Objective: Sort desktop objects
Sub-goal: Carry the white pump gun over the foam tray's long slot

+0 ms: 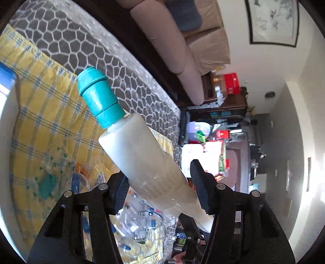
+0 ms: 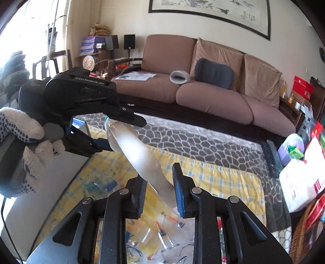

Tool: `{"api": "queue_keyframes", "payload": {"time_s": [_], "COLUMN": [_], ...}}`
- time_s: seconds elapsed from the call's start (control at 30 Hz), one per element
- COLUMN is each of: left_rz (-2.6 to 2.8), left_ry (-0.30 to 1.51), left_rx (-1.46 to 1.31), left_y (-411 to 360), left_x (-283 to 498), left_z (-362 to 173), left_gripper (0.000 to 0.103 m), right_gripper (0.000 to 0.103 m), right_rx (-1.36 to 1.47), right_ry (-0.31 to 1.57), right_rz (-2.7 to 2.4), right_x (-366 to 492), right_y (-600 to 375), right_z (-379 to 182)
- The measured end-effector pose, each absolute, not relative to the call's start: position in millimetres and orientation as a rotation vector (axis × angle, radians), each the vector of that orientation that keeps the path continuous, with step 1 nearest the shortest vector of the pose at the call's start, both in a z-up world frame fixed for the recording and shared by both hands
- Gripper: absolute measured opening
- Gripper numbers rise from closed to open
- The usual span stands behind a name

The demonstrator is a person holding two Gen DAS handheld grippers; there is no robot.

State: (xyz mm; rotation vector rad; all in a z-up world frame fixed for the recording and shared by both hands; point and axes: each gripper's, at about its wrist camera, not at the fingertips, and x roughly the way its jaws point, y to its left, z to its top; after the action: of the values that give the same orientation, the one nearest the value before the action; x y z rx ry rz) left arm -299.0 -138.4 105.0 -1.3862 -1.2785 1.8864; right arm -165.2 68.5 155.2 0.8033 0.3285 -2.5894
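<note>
Home living room: brown cushioned sofa across frame centre, framed ink painting along top, patterned rug below it, cluttered boxes at right.

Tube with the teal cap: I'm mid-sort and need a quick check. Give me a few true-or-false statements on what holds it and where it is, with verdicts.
1. The tube is milky white and its teal cap is on. True.
2. Only the right claw grips the tube. False: the left claw also clamps it, nearer the cap, while the right claw has the flat tail end.
3. The tube lies flat on the yellow checked cloth. False: it is held up in the air above the cloth.
4. The hand holding the left claw wears a dotted knit glove. True.
</note>
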Motion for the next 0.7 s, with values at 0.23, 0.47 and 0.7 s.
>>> {"api": "queue_keyframes", "payload": {"time_s": [0.23,0.47,0.7], "left_rz": [2.011,2.108,2.080], "left_ry": [-1.311,-1.388,-1.448], "left_rx": [-1.242,-1.220,-1.255], "left_y": [-266,-369,-415], "left_x": [-261,-239,-232], "left_z": [177,169,114], "left_gripper": [0.054,0.055,0.055], "right_gripper": [0.024,0.024,0.024], "right_rx": [0.655,0.685,0.788], "right_ry": [0.305,0.210,0.210], "right_rz": [-2.422,-2.283,-2.235], "right_x": [-152,-174,-194], "right_y": [-21,-112,-154], "right_z": [203,185,141]}}
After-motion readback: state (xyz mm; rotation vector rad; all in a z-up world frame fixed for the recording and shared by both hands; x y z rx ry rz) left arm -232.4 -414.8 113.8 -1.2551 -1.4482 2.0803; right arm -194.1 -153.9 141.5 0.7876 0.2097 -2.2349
